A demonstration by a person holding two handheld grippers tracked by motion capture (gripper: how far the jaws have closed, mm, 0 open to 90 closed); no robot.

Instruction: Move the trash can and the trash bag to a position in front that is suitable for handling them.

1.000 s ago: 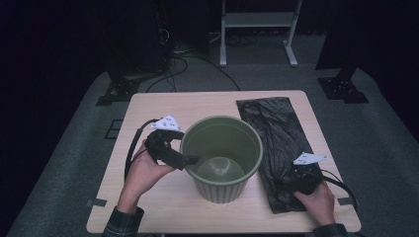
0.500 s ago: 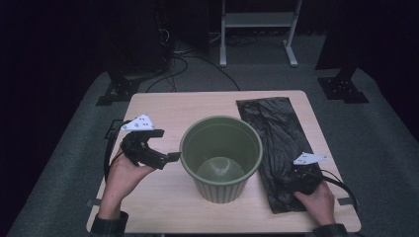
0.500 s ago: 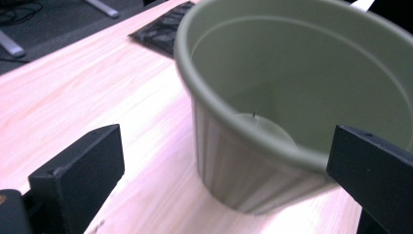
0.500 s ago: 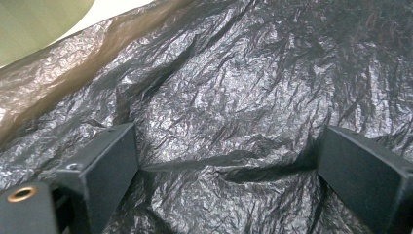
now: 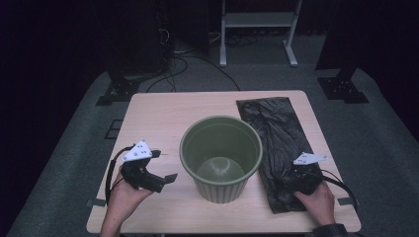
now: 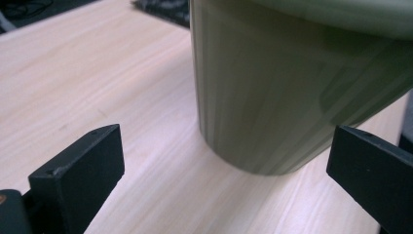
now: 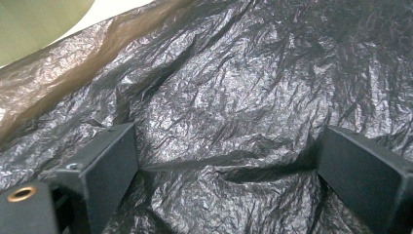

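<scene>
An empty olive-green plastic bin (image 5: 220, 158) stands upright in the middle of the wooden table (image 5: 163, 118). To its right a black plastic bag (image 5: 274, 133) lies flat and crumpled. My left gripper (image 5: 165, 181) rests low on the table left of the bin, open, aimed at the bin's lower wall (image 6: 272, 97) with a gap of bare wood before it. In the left gripper view, my left gripper (image 6: 229, 156) holds nothing. My right gripper (image 5: 291, 178) sits on the bag's near end. Its jaws (image 7: 226, 161) stand wide open, pressed onto the wrinkled bag (image 7: 234, 87).
The bin's rim (image 7: 34, 24) shows at the top left of the right gripper view. Beyond the table lie floor cables (image 5: 197, 59), a white metal frame (image 5: 257, 19) and dark stand feet (image 5: 343, 89). Bare table surface stretches left of and behind the bin.
My left gripper came off the bin's rim, swung out to the left, then dropped toward the table's front, facing the bin's base. The right gripper stayed on the bag.
</scene>
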